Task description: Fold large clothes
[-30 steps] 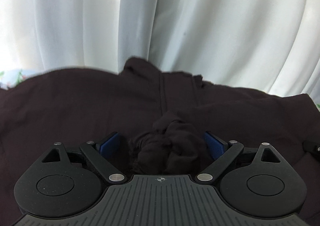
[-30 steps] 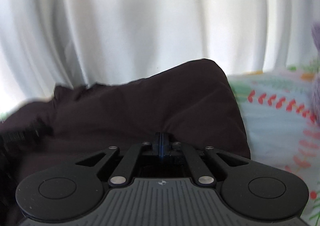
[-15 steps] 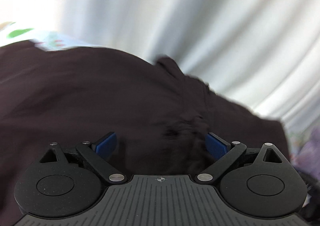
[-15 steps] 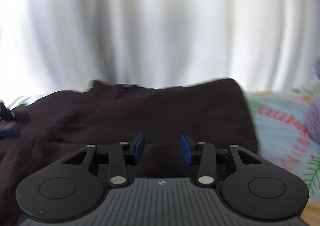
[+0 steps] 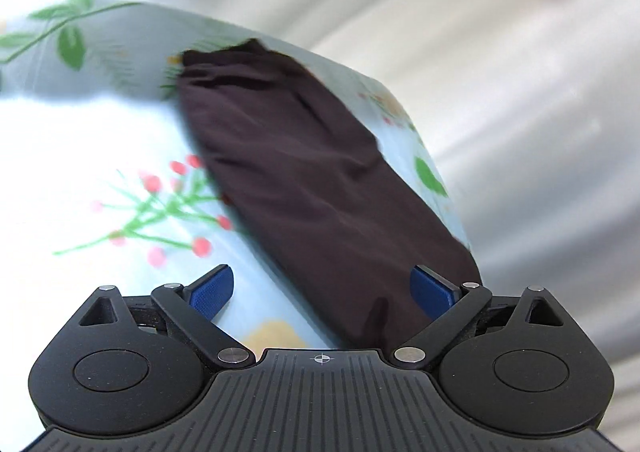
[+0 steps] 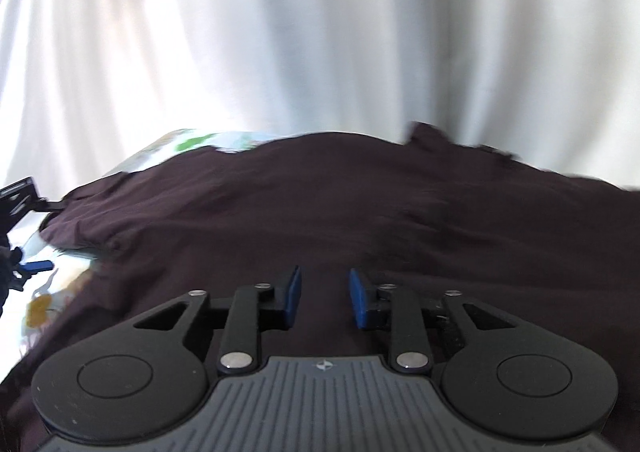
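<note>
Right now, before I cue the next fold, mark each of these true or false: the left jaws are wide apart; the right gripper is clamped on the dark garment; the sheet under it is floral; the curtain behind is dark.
1. Left gripper jaws stand wide apart: true.
2. Right gripper is clamped on the dark garment: false, its pads stand apart with nothing pinched.
3. The sheet is floral: true.
4. The curtain is dark: false, it is white.

The dark brown cloth garment (image 6: 360,220) is motion-blurred; its right and lower parts run past the right wrist view's edges.
</note>
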A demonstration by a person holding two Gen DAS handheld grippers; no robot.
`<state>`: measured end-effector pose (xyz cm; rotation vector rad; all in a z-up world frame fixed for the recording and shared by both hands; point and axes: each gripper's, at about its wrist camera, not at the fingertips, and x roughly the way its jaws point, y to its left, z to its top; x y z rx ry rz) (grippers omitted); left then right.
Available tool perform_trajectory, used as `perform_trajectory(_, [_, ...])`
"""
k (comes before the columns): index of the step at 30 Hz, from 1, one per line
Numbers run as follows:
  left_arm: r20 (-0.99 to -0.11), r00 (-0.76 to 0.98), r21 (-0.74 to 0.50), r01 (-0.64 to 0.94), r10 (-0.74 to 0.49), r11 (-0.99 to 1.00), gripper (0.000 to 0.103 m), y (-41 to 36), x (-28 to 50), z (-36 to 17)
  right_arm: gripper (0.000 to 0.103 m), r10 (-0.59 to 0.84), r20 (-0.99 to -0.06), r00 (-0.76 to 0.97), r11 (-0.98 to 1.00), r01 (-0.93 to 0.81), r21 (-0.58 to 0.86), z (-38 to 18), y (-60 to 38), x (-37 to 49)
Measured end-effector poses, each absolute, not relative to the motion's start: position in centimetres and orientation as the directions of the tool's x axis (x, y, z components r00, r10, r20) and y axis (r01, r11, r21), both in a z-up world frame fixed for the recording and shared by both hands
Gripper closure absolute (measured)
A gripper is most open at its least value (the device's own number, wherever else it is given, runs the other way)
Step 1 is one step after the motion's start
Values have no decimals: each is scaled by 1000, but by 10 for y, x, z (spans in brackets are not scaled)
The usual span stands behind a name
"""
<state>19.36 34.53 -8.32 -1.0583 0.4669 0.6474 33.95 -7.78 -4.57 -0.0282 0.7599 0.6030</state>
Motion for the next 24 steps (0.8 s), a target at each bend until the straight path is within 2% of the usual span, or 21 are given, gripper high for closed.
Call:
perform_trajectory(3, [-613, 742, -703, -669, 273, 240, 6, 372, 187, -99, 91, 541, -641, 544, 800, -567, 194, -46, -31, 345])
perform_trajectory(8, [-568, 761, -731, -642, 313, 232, 9, 394, 193, -105, 95, 571, -623, 534, 782, -586, 215, -53, 33, 360])
perform_trajectory(10, [-575, 756, -732, -646, 313, 215, 27, 401, 199, -107, 96, 572, -620, 538, 780, -590, 208, -60, 56, 363])
perform_trajectory(11, [-573, 757, -737, -643, 315, 207, 31, 404, 200, -108, 96, 571, -618, 541, 779, -595, 199, -65, 66, 363])
perform_trajectory(13, [-579, 756, -741, -644, 305, 190, 56, 408, 199, -111, 96, 563, -626, 539, 781, -595, 190, -80, 83, 365])
perform_trajectory(14, [-584, 755, -739, -647, 299, 188, 61, 410, 199, -113, 96, 559, -629, 541, 786, -588, 192, -88, 88, 366])
perform_trajectory(16, [-578, 763, -745, -638, 288, 195, 78, 415, 198, -114, 96, 553, -639, 534, 786, -588, 189, -101, 91, 365])
perform_trajectory(19, [-545, 791, -765, -605, 278, 223, 88, 416, 197, -107, 96, 548, -656, 520, 775, -611, 163, -109, 96, 367])
perform_trajectory(21, [-512, 809, -767, -582, 289, 271, 90, 413, 197, -94, 96, 533, -676, 509, 770, -624, 137, -103, 100, 368])
perform_trajectory(24, [-468, 829, -746, -556, 305, 367, 92, 400, 203, -66, 96, 601, -606, 522, 758, -612, 224, -84, 89, 362])
